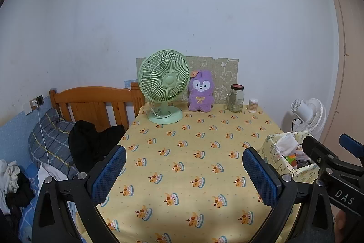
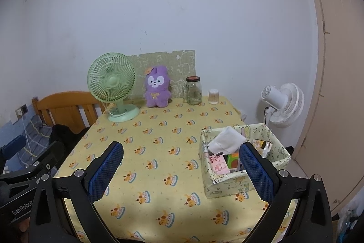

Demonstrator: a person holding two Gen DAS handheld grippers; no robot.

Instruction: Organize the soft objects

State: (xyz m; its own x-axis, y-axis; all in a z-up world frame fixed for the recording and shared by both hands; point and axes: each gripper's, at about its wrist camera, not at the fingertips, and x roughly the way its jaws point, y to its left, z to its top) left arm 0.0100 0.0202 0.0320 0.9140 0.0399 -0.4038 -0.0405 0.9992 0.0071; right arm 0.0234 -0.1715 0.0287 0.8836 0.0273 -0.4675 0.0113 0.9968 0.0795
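A purple plush bunny (image 1: pixel 201 93) sits upright at the far edge of the table, between the green fan and a glass jar; it also shows in the right wrist view (image 2: pixel 157 87). My left gripper (image 1: pixel 184 171) is open and empty, above the near part of the yellow tablecloth (image 1: pixel 186 140). My right gripper (image 2: pixel 180 169) is open and empty too, its right finger in front of a patterned fabric box (image 2: pixel 227 181). That box holds a white cloth (image 2: pixel 225 140) and small packets. The right gripper also shows at the right edge of the left wrist view (image 1: pixel 329 152).
A green desk fan (image 1: pixel 164 85) stands at the table's back left. A glass jar (image 1: pixel 235 98) and a cotton swab pot (image 1: pixel 253 105) stand at the back right. A wooden bed with a black garment (image 1: pixel 91 140) and clothes lies left. A white floor fan (image 2: pixel 283 104) stands right, by a door.
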